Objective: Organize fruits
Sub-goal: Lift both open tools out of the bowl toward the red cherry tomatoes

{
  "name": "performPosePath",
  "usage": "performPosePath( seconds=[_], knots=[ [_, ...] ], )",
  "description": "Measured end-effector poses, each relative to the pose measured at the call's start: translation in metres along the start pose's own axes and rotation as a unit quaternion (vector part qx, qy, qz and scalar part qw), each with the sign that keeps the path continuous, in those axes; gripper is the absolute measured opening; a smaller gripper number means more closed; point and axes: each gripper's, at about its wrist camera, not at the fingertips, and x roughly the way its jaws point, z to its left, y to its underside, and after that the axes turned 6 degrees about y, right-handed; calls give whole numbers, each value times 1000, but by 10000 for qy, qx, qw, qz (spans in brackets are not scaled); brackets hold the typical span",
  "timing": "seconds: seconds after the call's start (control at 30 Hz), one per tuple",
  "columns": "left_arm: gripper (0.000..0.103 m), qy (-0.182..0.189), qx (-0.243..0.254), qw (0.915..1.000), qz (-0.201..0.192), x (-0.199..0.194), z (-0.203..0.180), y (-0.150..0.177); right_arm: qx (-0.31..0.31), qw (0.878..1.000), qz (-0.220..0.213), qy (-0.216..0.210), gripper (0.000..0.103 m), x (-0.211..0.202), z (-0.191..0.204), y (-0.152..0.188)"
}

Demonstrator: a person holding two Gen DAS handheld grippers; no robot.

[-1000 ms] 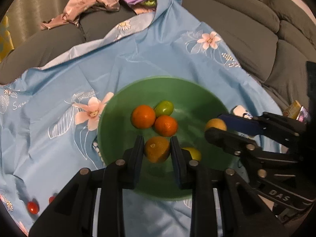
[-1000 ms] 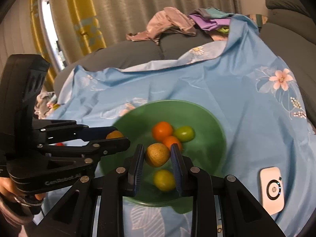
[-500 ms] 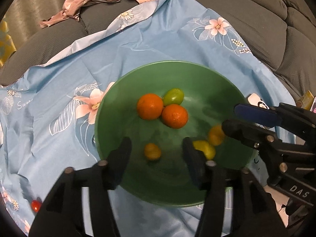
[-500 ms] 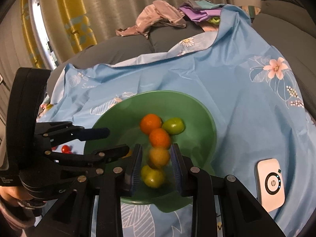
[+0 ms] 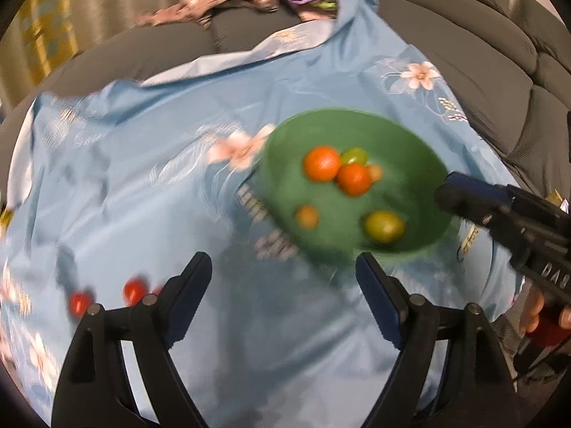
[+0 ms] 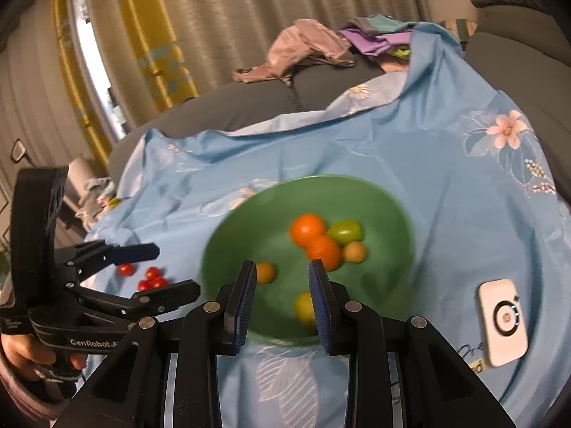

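Tomatoes (image 5: 134,290), small, red and thin-skinned, lie at lower left of the left view; we judge them light and easily crushed, so left gripper (image 5: 282,274), fingers wide and empty, should close gently across one's middle.

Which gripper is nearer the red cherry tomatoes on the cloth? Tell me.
Left. The left gripper, open, hangs right at the cherry tomatoes; the right gripper sits over the green bowl's near rim, farther off.
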Motion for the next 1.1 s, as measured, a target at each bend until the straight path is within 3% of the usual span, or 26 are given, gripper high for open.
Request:
performPosePath(
  seconds=[0.37, 1.1],
  knots=[
    [83, -238, -786, 9965, 166, -31, 43, 59, -384, 9984, -17, -407, 30, -11, 46, 12],
    [83, -118, -1317, 9912, -5, -52, 88, 104, -1199, 9882, 635, -711, 30, 14, 125, 39]
  ],
)
